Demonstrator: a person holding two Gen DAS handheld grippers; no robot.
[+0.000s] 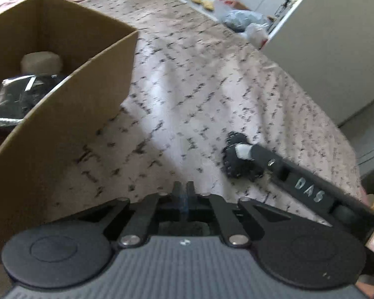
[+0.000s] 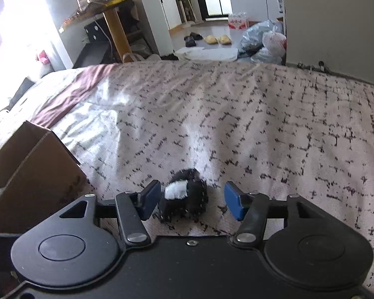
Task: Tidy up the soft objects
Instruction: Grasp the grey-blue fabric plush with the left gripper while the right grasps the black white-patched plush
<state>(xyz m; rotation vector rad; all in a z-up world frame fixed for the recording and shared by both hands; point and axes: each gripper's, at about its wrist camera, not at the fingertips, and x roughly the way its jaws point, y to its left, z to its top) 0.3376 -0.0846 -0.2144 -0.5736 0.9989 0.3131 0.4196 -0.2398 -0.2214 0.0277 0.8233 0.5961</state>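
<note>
A small black soft piece with a white patch (image 2: 184, 195) lies on the patterned bedspread (image 2: 261, 129). My right gripper (image 2: 192, 199) is open with its blue pads on either side of the piece, not touching it. In the left wrist view the same piece (image 1: 239, 157) lies at the right under the right gripper's arm (image 1: 299, 182). My left gripper (image 1: 183, 194) is shut and empty, beside the open cardboard box (image 1: 69, 104). The box holds a beige soft bundle (image 1: 41, 61) and a dark item in clear plastic (image 1: 20, 94).
The box also shows at the left in the right wrist view (image 2: 30, 174). Past the bed's far edge are plastic bags (image 2: 264, 39), slippers (image 2: 217, 39) and a wooden table (image 2: 112, 7). A grey wall (image 1: 331, 44) stands to the right of the bed.
</note>
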